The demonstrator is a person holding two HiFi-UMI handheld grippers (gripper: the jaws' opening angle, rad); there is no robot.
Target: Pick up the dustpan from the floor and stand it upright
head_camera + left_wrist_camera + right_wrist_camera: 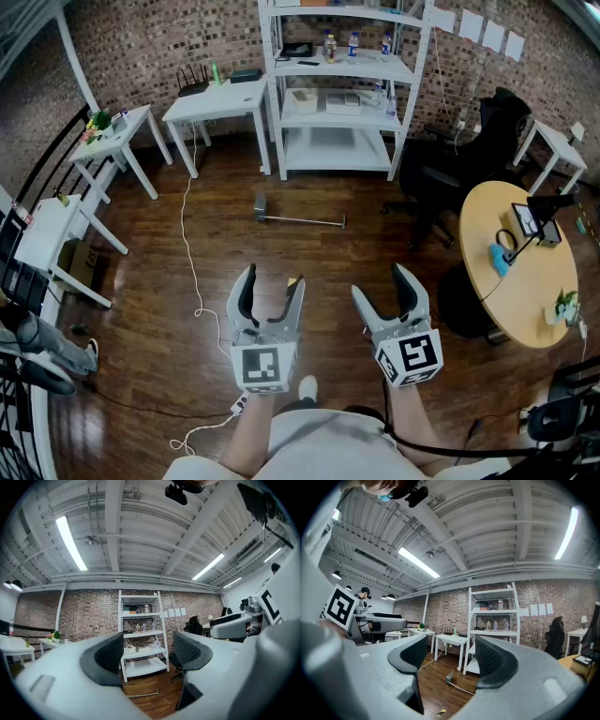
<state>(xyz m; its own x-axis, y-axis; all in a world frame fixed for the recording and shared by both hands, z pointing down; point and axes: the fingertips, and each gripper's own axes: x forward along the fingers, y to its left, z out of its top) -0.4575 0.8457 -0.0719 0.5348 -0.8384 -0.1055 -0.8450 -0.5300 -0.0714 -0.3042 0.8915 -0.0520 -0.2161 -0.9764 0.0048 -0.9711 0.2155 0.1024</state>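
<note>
The dustpan (262, 207) lies flat on the dark wood floor in front of the white shelf unit, its thin metal handle (305, 221) stretching to the right. In the right gripper view the dustpan (448, 677) shows small and far off between the jaws; the left gripper view catches only its handle (140, 694). My left gripper (272, 286) and right gripper (384, 289) are held side by side near the person's body, well short of the dustpan. Both stand open with nothing between their jaws, and both point roughly level toward the shelves.
A white shelf unit (342, 84) stands at the back wall, with white tables (216, 101) to its left. A black office chair (459, 164) and a round wooden table (520, 262) are on the right. A white cable (192, 272) runs across the floor at the left.
</note>
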